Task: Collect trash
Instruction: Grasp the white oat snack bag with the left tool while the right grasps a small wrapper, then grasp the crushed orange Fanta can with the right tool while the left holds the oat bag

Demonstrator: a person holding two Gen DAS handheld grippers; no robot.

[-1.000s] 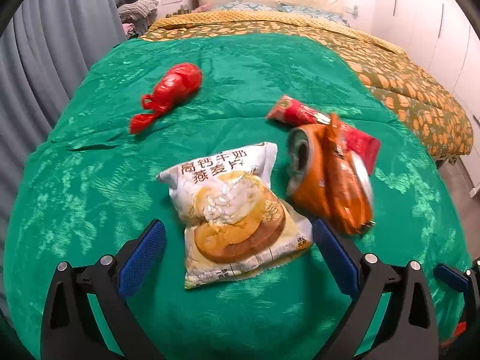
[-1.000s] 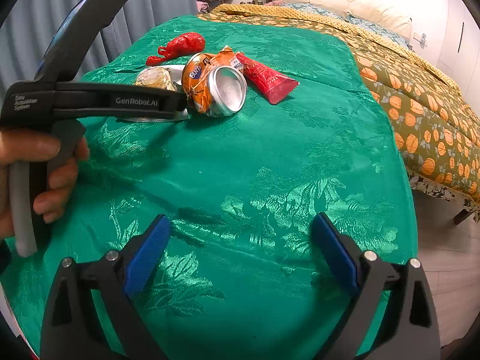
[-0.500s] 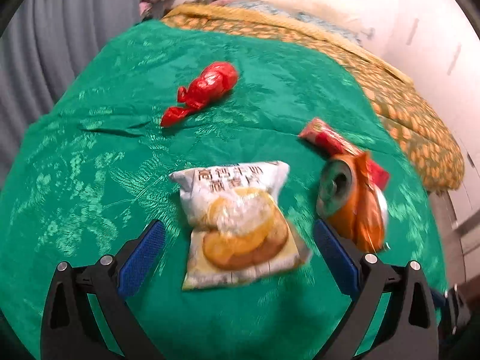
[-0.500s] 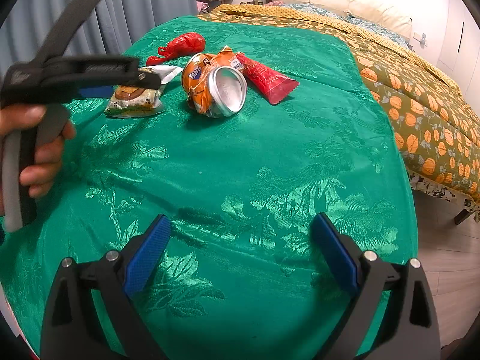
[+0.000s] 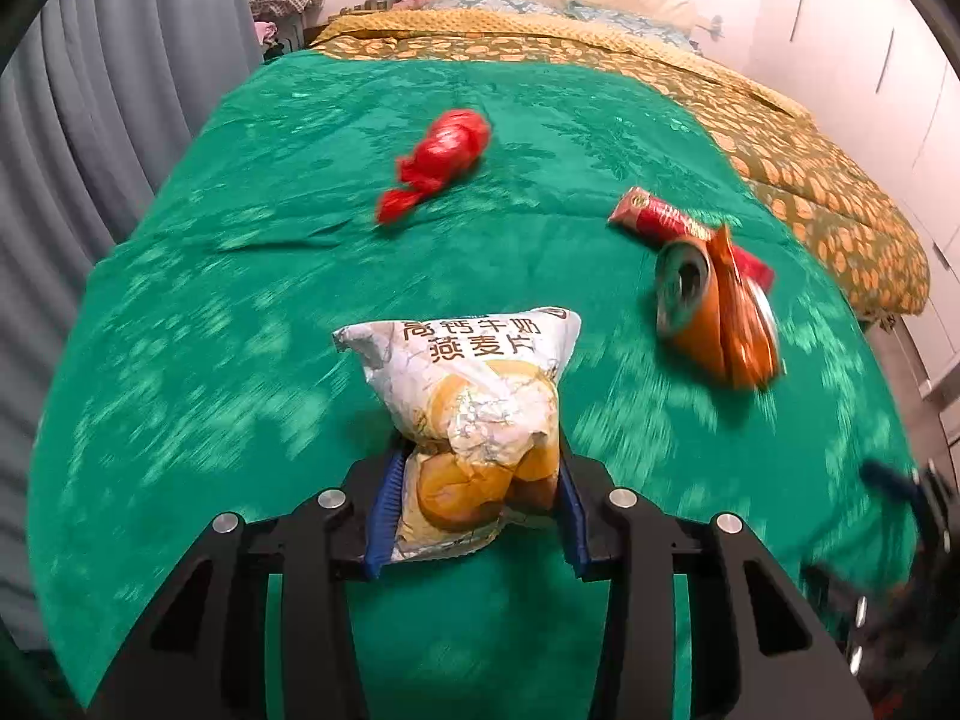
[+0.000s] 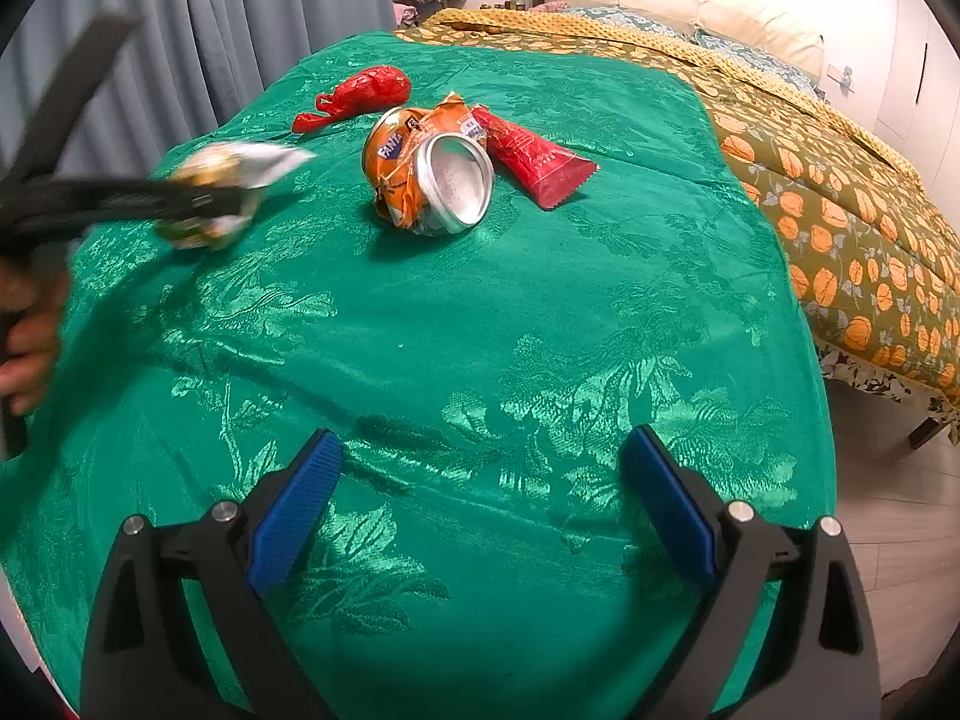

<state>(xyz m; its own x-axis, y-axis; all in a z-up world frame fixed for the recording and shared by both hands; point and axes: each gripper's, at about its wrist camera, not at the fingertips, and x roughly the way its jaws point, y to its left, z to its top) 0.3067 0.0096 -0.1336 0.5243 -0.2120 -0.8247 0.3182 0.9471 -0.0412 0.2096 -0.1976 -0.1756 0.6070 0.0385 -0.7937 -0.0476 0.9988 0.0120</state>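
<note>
The left tool (image 5: 477,501) has just closed on the oat packet (image 5: 474,414) over the green cloth (image 5: 240,312).

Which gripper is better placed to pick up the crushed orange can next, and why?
Right. The right gripper is open and empty, facing the crushed orange can across bare green cloth. The left gripper has just closed on the white snack bag.

- The snack bag (image 5: 474,414) sits between the pads of my left gripper (image 5: 477,510).
- Behind it to the right, the crushed can (image 5: 708,312) lies against the flat wrapper (image 5: 660,219).
- The knotted bag (image 5: 441,159) lies farther back on the bed cover (image 5: 240,312).
</note>
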